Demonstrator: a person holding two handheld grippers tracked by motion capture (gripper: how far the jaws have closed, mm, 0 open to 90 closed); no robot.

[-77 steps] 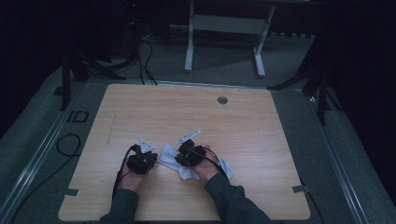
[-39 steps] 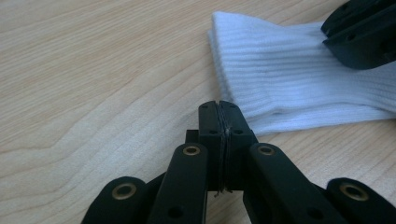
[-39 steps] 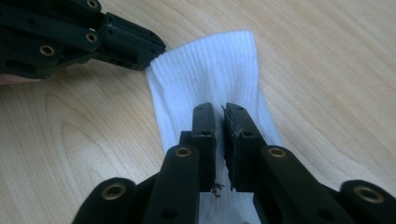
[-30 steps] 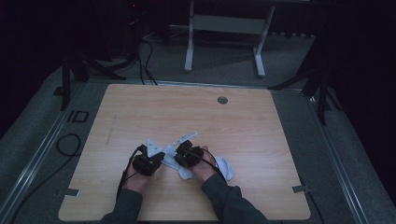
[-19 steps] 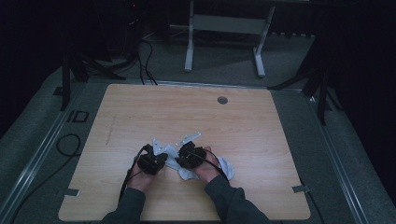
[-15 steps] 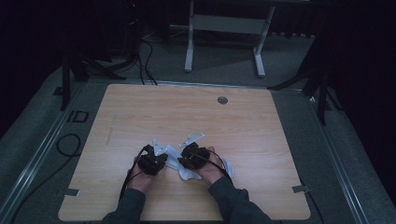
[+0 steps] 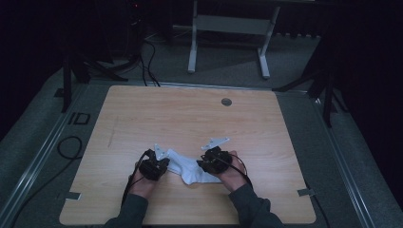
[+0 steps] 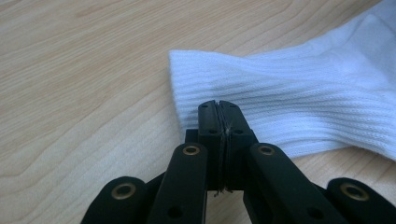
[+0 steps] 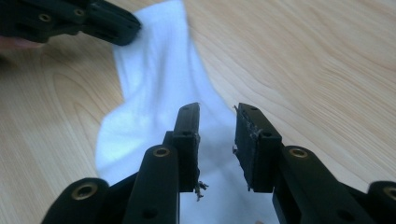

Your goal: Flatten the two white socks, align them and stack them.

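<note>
Sock (image 7: 190, 167) lay flat on the worktop (image 7: 190, 118), near the front edge, stretched between the two grippers. Left gripper (image 7: 153, 167) sat at the sock's cuff end; in the left gripper view the jaws were pressed together at the cuff edge, clamped on the sock (image 8: 299, 107), a few threads caught between the pads. Right gripper (image 7: 215, 163) sat over the other end; in the right gripper view its jaws stood apart above the sock (image 9: 154, 93), nothing between them, frayed bits hanging off the pads (image 9: 245, 135). The left gripper (image 9: 93, 21) showed at the far end of that view, on the cuff.

Sock was white knit, ribbed along the cuff, smoother toward the foot, bent at the heel. Worktop was light wood-grain laminate with rounded corners. Grippers were black, with brass rivets on the links.
</note>
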